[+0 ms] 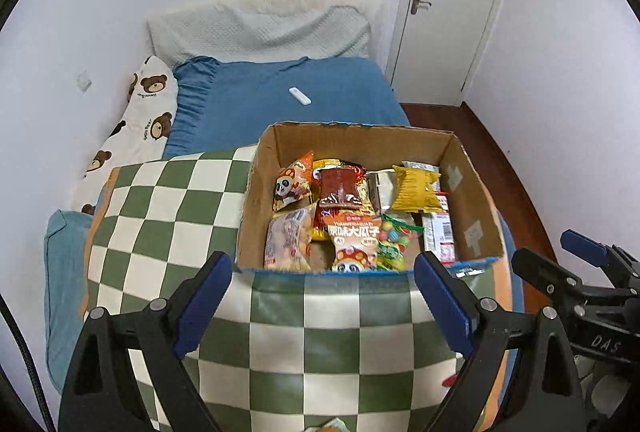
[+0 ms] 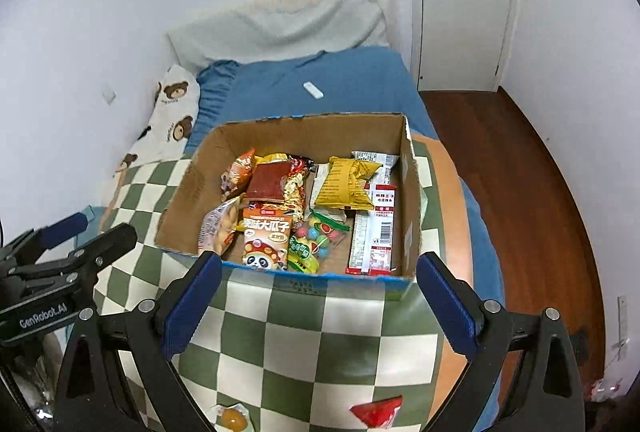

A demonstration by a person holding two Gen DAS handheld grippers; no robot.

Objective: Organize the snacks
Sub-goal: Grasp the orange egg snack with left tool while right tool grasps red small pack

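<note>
An open cardboard box (image 1: pixel 476 200) (image 2: pixel 188 188) sits on a green-and-white checked cloth (image 1: pixel 168 212) (image 2: pixel 304 344) on the bed. It holds several snack packs: a yellow bag (image 1: pixel 416 188) (image 2: pixel 344 184), an orange panda pack (image 1: pixel 354 244) (image 2: pixel 266 238), a candy bag (image 1: pixel 394 238) (image 2: pixel 316 238) and a white-and-red bar (image 2: pixel 380 228). My left gripper (image 1: pixel 324 300) is open and empty in front of the box. My right gripper (image 2: pixel 320 300) is open and empty, also in front of the box. A red wrapped snack (image 2: pixel 378 412) and a clear pack with a yellow piece (image 2: pixel 232 418) lie on the cloth near me.
A blue bed sheet (image 1: pixel 288 104) lies behind the box with a small white remote (image 1: pixel 300 97) (image 2: pixel 313 90) on it. A bear-print pillow (image 1: pixel 140 120) lies along the left wall. A white door (image 1: pixel 452 0) and wooden floor (image 2: pixel 520 192) are to the right.
</note>
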